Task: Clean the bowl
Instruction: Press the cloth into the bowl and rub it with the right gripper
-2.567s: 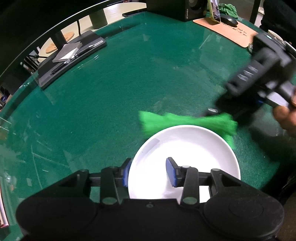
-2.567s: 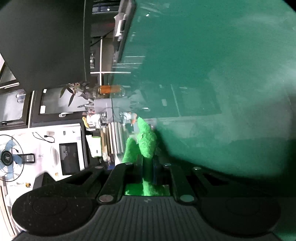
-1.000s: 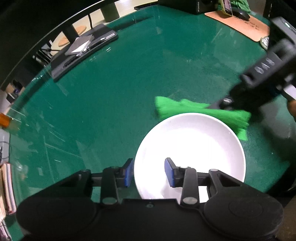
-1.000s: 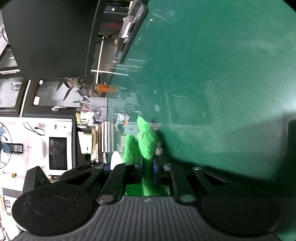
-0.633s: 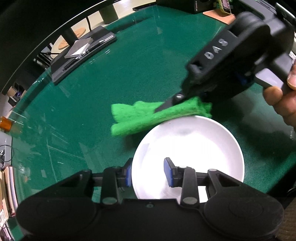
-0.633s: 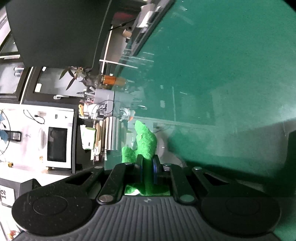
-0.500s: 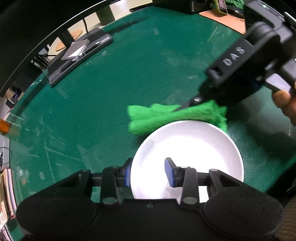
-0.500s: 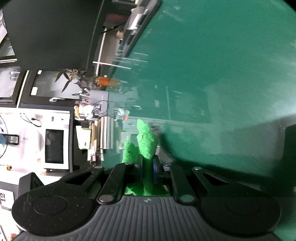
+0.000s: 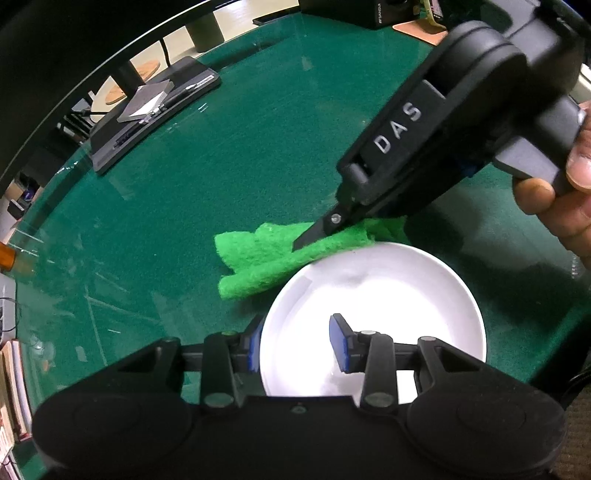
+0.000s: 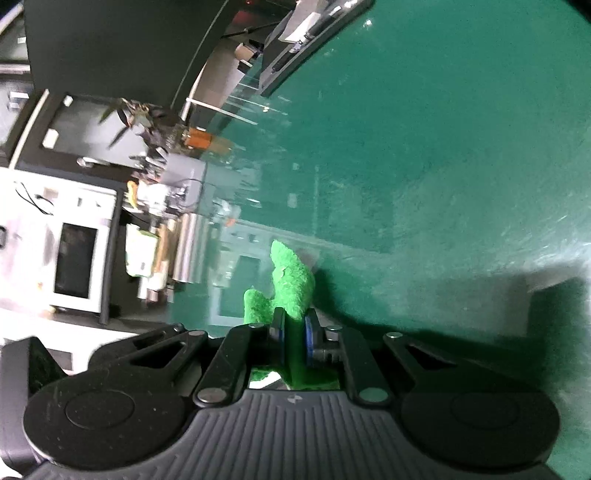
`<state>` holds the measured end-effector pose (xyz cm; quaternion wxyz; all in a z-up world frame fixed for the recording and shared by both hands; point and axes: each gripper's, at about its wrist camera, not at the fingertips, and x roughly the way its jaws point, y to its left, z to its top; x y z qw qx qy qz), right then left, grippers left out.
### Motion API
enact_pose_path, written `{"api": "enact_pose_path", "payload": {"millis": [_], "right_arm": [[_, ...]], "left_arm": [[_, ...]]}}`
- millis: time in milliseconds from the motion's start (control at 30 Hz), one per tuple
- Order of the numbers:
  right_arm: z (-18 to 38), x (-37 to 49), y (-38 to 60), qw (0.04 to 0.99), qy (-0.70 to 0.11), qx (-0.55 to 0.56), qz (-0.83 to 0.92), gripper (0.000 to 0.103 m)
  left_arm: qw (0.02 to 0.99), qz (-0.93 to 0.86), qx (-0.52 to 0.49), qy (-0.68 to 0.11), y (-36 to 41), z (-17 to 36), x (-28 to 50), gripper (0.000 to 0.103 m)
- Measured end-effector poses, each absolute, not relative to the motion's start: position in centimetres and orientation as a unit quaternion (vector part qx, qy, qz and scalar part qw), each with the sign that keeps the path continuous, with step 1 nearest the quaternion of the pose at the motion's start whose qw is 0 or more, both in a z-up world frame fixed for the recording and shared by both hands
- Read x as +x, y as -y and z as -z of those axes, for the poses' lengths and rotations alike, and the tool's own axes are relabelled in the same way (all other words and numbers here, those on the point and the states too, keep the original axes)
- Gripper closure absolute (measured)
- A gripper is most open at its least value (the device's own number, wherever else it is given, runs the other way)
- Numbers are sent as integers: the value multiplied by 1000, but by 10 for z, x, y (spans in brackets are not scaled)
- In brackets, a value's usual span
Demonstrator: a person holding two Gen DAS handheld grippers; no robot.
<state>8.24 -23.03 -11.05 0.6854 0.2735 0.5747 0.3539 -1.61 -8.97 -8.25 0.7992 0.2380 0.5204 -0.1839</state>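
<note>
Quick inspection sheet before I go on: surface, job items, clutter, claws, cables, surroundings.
Surface: green table, glass-topped by its reflections.
Job's things: white bowl, looks empty; green cloth at its far rim.
Clutter: black tray with papers at the far edge; tan mat beyond.
Claws: left claw straddles the bowl's near rim, one pad inside, one outside; right claw shut on the cloth.
Cables: a thin dark lead on the white appliance off the table.
Surroundings: microwave-like appliance, shelf clutter, blurred.
</note>
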Motion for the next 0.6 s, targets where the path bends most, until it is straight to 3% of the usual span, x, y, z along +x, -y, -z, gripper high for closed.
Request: {"api": "enact_pose_path", "payload": {"millis": [600], "right_arm": [[72, 52, 196, 779, -540, 38, -315, 93]], "left_arm": [[789, 190, 270, -519, 98, 81, -14, 64]]}}
